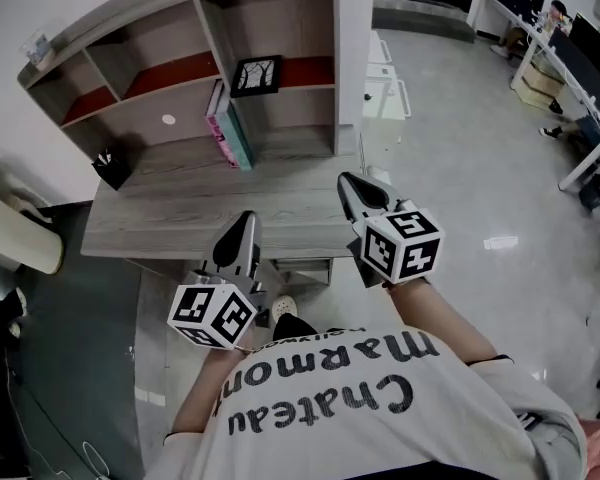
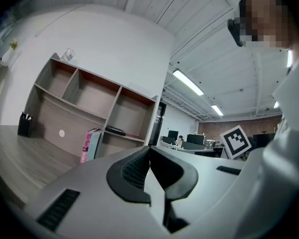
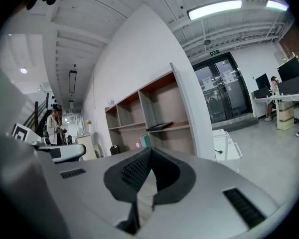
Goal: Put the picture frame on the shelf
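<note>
The black picture frame [image 1: 256, 75] lies flat on the middle board of the right compartment of the wooden shelf unit [image 1: 302, 18]. It shows as a dark slab in the left gripper view [image 2: 114, 130] and in the right gripper view [image 3: 159, 126]. My left gripper [image 1: 242, 218] hangs over the desk's front edge, well short of the shelf, its jaws shut and empty [image 2: 149, 149]. My right gripper [image 1: 348, 180] is at the desk's right front corner, also shut with nothing between its jaws [image 3: 150, 151]. Both point level toward the shelf.
Pink and teal books [image 1: 228, 128] lean on the grey desk [image 1: 170, 213] under the frame's compartment. A black pen holder [image 1: 112, 168] stands at the desk's left. White boxes [image 1: 385, 93] sit on the floor to the right of the shelf; office desks with people lie far right.
</note>
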